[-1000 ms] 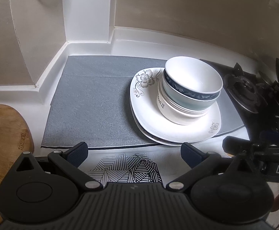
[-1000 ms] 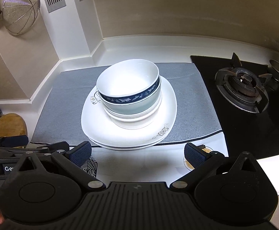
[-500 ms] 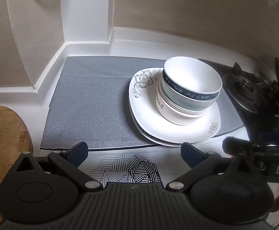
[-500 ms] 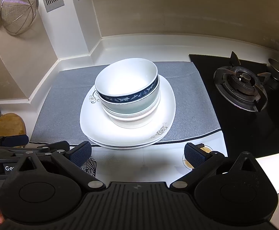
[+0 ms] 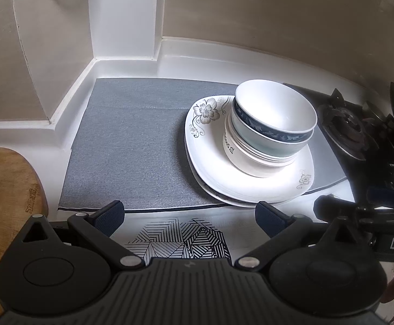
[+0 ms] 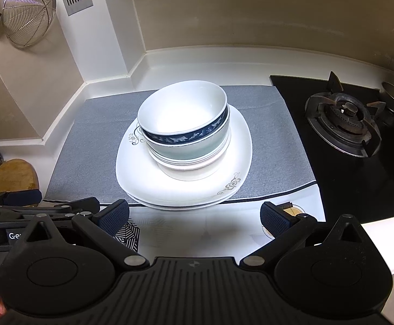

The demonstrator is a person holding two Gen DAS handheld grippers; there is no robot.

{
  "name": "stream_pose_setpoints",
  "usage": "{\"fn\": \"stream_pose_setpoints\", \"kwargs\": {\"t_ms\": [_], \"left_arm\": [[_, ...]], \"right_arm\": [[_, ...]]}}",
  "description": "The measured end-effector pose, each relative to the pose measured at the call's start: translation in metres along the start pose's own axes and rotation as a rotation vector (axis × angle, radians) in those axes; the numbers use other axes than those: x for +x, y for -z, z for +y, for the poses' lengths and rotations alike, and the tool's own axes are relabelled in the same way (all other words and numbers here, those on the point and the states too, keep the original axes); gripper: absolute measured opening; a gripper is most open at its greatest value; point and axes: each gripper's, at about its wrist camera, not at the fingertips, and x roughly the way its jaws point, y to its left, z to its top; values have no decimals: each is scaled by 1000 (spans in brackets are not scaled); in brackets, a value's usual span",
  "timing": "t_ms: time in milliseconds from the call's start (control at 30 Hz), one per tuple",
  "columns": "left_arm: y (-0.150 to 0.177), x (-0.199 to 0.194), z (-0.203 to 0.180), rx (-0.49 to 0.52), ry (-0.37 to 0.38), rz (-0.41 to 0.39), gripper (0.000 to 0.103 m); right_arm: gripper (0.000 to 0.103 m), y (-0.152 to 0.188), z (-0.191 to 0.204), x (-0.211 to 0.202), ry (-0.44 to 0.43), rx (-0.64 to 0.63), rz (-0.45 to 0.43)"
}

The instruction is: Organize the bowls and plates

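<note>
**Stacked bowls on plates, both grippers spread and empty**

Left gripper (image 5: pixel 189 216): lower centre of the left wrist view. Its jaws are spread wide with nothing between them. It hovers over the near edge of the white counter (image 5: pixel 283 216), above a black-and-white striped coaster (image 5: pixel 180 241).

Right gripper (image 6: pixel 194 216): lower centre of the right wrist view. Its jaws are likewise spread wide and hold nothing. It sits just short of the plates.

Bowls (image 6: pixel 184 130): a nested stack at the centre of the right wrist view. The top bowl is white inside with a dark blue patterned band (image 6: pixel 189 138) around its outside. The exact number of bowls below it cannot be told.

Plates (image 6: pixel 148 184): white, rounded-square, floral print at the corners, stacked beneath the bowls. They rest on the right part of a grey mat (image 5: pixel 132 146), and their near edge overhangs the mat's front border.

Surroundings: a gas burner (image 6: pixel 344 120) at right, a wire strainer (image 6: pixel 28 15) hanging at upper left, a wooden board (image 5: pixel 5 203) at the left edge.
</note>
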Motion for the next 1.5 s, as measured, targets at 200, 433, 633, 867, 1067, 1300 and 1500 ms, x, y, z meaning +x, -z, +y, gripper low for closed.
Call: {"fn": "stream_pose_setpoints", "kwargs": {"t_ms": [200, 433, 633, 867, 1067, 1300, 1500], "left_arm": [[0, 1, 1, 0, 1, 2, 103], [0, 2, 2, -1, 1, 3, 103], [-1, 2, 2, -1, 2, 4, 103], [-1, 2, 2, 0, 2, 4, 103], [1, 3, 2, -1, 1, 1, 103], [3, 2, 0, -6, 2, -3, 103], [2, 1, 0, -9, 4, -5, 103]], "right_arm": [[103, 0, 0, 1, -1, 1, 2], [103, 1, 0, 1, -1, 4, 5], [103, 0, 0, 2, -2, 4, 7], [103, 0, 0, 2, -1, 5, 8], [103, 0, 0, 3, -3, 8, 9], [103, 0, -1, 2, -4, 11, 10], [103, 0, -1, 3, -3, 13, 13]]}}
